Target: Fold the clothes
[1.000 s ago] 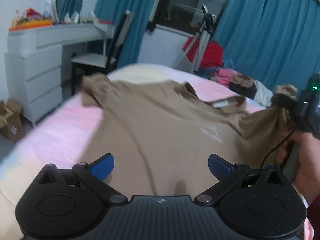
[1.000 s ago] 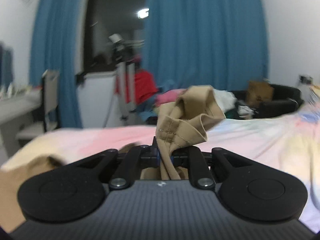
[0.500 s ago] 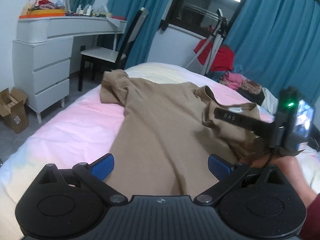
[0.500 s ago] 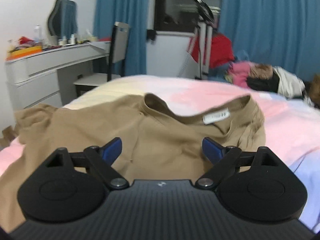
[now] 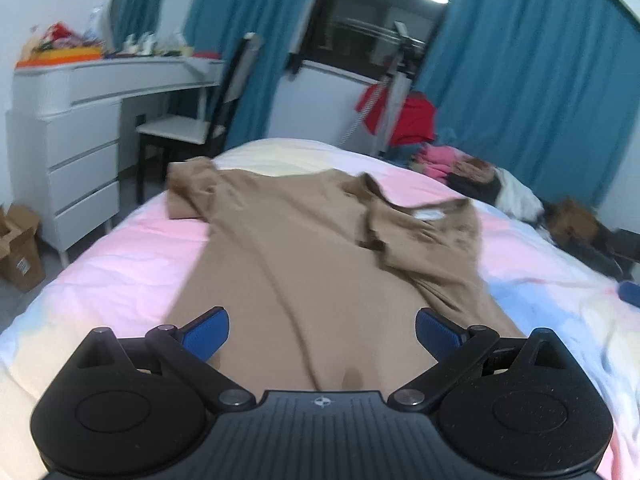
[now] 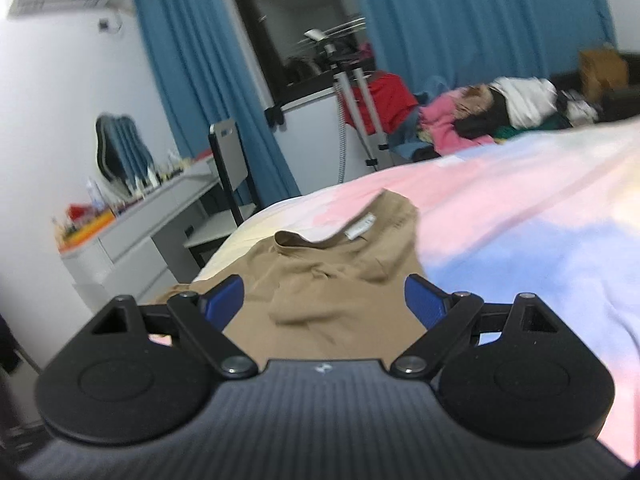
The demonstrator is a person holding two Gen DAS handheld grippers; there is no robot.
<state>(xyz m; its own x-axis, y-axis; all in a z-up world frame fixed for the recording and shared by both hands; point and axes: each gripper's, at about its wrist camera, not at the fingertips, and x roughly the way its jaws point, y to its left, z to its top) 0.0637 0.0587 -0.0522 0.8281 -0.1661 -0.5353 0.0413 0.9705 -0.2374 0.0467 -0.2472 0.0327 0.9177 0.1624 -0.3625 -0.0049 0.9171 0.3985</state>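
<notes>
Brown T-shirt [image 5: 304,248] lies on the bed [image 5: 132,248], one sleeve folded inward. Left gripper [image 5: 322,330] and right gripper [image 6: 323,300] both gape wide, holding nothing.

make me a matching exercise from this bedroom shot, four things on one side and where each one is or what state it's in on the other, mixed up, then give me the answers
Things:
1. tan T-shirt
2. right tool
3. chair
4. red garment

Places or states:
A. hanging on the stand by the window
B. spread on the bed, one sleeve folded in
C. pushed up to the white dresser
D. open, nothing between its pads

Pairs: 1-B, 2-D, 3-C, 4-A
</notes>
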